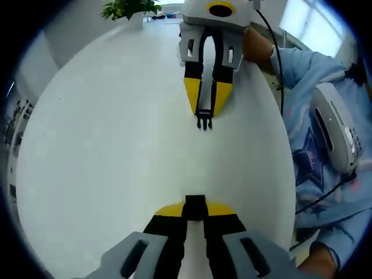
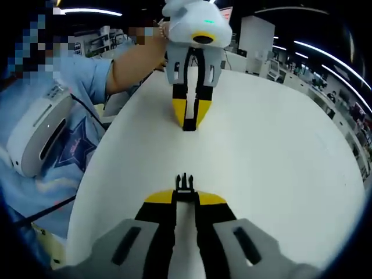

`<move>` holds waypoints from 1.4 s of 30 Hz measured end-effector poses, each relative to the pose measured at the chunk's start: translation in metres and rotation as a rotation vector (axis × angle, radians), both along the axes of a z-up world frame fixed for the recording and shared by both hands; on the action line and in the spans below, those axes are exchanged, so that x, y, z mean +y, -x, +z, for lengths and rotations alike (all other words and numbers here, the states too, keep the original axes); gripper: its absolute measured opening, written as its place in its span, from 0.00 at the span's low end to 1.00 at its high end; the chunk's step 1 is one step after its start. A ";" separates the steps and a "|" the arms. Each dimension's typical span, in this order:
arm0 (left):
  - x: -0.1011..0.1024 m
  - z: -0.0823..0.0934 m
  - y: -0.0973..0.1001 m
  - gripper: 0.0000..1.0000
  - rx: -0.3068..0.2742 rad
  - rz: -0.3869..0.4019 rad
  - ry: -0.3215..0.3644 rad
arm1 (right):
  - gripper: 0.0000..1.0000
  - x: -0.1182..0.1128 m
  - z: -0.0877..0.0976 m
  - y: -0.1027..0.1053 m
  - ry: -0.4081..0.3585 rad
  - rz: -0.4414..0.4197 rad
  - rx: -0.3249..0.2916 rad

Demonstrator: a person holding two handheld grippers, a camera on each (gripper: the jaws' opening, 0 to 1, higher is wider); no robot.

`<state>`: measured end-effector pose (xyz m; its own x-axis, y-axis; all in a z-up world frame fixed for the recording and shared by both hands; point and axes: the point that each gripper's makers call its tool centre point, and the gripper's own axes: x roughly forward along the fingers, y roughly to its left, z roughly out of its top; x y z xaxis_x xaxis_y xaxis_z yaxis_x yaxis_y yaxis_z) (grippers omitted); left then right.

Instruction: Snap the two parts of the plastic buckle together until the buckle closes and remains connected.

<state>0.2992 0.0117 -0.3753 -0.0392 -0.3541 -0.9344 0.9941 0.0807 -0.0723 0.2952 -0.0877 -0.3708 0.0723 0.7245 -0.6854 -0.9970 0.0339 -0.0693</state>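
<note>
In the left gripper view, my left gripper (image 1: 195, 209) rises from the bottom, shut on the black socket half of the buckle (image 1: 195, 203). Facing it across the white table, my right gripper (image 1: 204, 109) is shut on the black pronged half (image 1: 203, 121), whose prongs point toward me. The right gripper view gives the mirror picture. There my right gripper (image 2: 185, 199) grips the pronged half (image 2: 185, 182), its prongs aimed at the socket half (image 2: 189, 123) held in the left gripper (image 2: 190, 116). A wide gap of bare table separates the two halves, which line up roughly tip to tip.
The round white table (image 1: 104, 151) carries a potted plant (image 1: 131, 9) at its far edge. A person in light blue clothes (image 1: 325, 157) stands along the table's side with a white device (image 1: 337, 133) at the waist. Beyond the table are office desks (image 2: 302, 70).
</note>
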 end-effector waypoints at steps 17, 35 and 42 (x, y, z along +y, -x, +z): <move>-0.026 -0.004 -0.001 0.10 -0.013 -0.032 0.052 | 0.12 0.013 -0.002 0.002 -0.058 -0.042 -0.003; -0.042 -0.006 0.000 0.10 -0.029 -0.048 0.070 | 0.12 0.023 -0.006 -0.004 -0.079 -0.064 -0.005; -0.046 -0.006 -0.001 0.10 -0.033 -0.039 0.083 | 0.12 0.025 -0.006 -0.007 -0.073 -0.076 -0.007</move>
